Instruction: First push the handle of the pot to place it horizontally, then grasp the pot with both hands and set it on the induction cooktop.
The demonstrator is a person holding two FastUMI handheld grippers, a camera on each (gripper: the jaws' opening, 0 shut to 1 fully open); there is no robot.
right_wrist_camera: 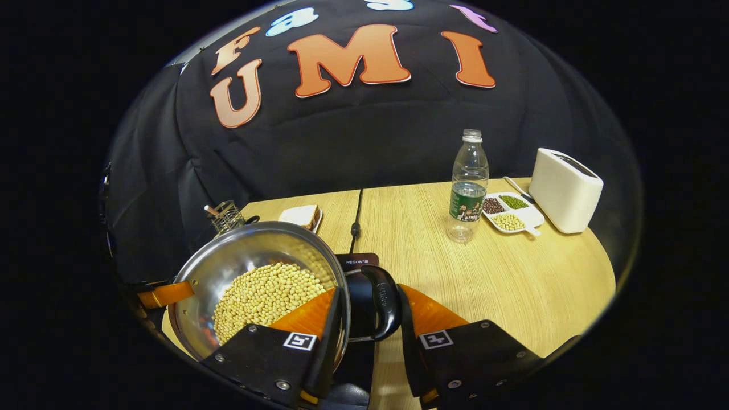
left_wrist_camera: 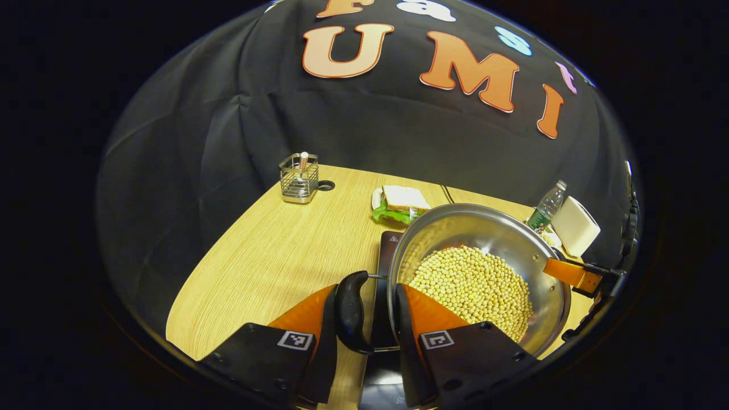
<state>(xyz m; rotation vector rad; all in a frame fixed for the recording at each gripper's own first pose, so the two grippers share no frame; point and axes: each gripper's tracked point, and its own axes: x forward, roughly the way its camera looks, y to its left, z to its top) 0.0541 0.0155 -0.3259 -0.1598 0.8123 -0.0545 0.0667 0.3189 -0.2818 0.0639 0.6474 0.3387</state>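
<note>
Pot point(left_wrist_camera: 484, 273) of beans hangs over the dark cooktop point(left_wrist_camera: 390, 250), left gripper point(left_wrist_camera: 367, 319) and right gripper point(right_wrist_camera: 370, 319) each clamped on a side handle. Bare tabletop point(right_wrist_camera: 501, 279) lies open rightward; bottle point(right_wrist_camera: 468, 185), toaster point(right_wrist_camera: 564, 191) stand far.

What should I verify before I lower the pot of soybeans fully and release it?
1. Left gripper straddles the near handle and the pot wall: ok.
2. Right gripper straddles the far handle and the wall: ok.
3. Both sets of jaws press firmly: cannot tell.
4. Induction cooktop lies under the pot: ok.
5. Soybeans are all inside the pot: ok.
6. Pot base rests flat on the cooktop: cannot tell.
</note>
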